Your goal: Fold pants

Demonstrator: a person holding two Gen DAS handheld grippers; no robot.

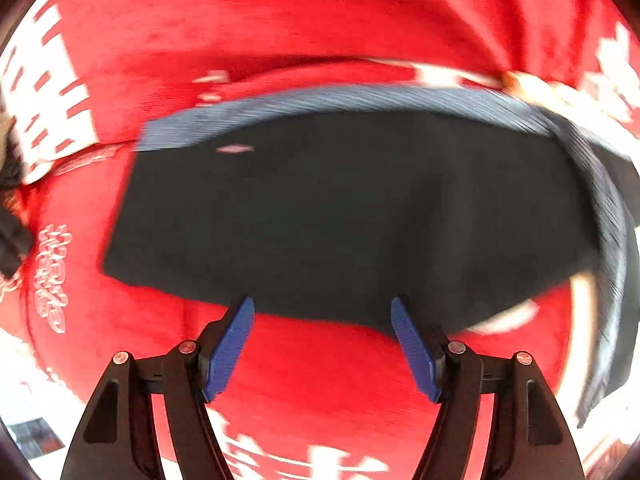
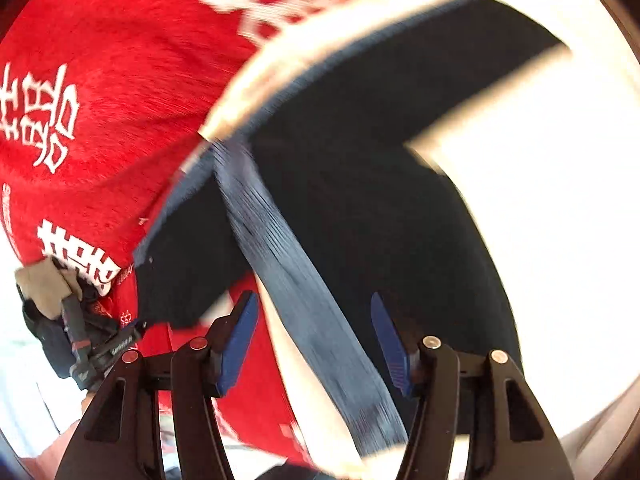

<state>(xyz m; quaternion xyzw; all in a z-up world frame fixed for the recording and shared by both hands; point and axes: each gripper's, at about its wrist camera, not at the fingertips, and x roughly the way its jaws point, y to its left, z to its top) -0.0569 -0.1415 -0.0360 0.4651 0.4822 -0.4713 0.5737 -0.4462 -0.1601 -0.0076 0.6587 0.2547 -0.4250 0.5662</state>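
- Left wrist view: the left gripper (image 1: 322, 312) is seen with its two blue-padded fingers (image 1: 230, 350) spread wide apart; nothing is held between them.
- The dark pants (image 1: 340, 216) are spread on a red cloth (image 1: 280, 20) printed with white characters. The near hem of the pants lies just at the fingertips, toward 12 o'clock from the gripper, and the bare red cloth is seen in the gap between the fingers.
- A ribbed, bluish waistband (image 1: 360, 98) is seen along the far edge of the pants, curving down toward 3 o'clock, where it is blurred.
- Right wrist view: the right gripper (image 2: 314, 304) is likewise shown wide open, with nothing clamped between its fingers (image 2: 238, 340).
- The pants (image 2: 360, 120) fill the middle of this view, from 1 o'clock down to 6 o'clock. The ribbed waistband (image 2: 304, 300) passes diagonally through the gap between the fingers; contact with either pad cannot be told because of blur.
- The red cloth (image 2: 120, 80) is seen at 10 o'clock, and a bright white area (image 2: 560, 200) at 3 o'clock.
- A dark device (image 2: 80, 340) is seen at 8 o'clock, partly hidden.
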